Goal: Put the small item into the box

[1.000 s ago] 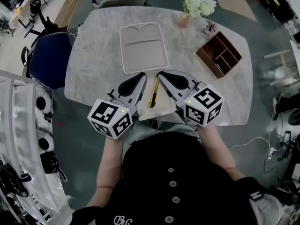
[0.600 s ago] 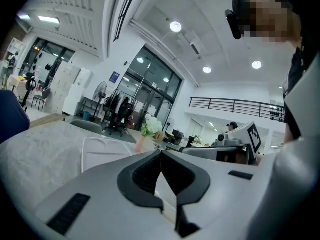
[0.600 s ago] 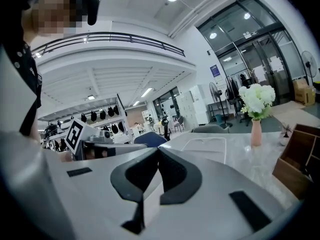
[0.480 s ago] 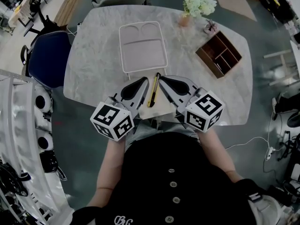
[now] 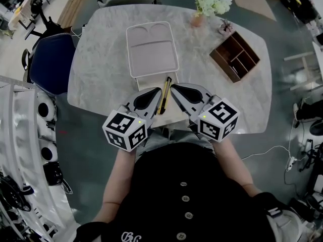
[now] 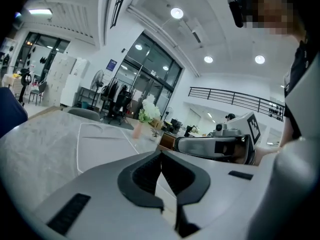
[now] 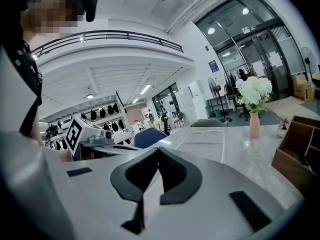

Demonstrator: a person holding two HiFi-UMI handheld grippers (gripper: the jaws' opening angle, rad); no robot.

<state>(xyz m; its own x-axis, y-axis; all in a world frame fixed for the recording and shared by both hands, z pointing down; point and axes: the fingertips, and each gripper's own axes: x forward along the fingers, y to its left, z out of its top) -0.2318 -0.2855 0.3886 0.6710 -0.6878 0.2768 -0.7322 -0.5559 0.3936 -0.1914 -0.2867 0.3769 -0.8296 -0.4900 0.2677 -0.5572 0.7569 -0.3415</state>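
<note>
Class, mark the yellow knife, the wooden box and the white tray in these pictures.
yellow knife [image 5: 164,96], head view, middle of its handle.
wooden box [image 5: 222,66], head view, near-left wall.
white tray [image 5: 152,58], head view, large compartment floor.

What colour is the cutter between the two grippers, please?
Yellow and black; the cutter shows best in the head view.
</note>
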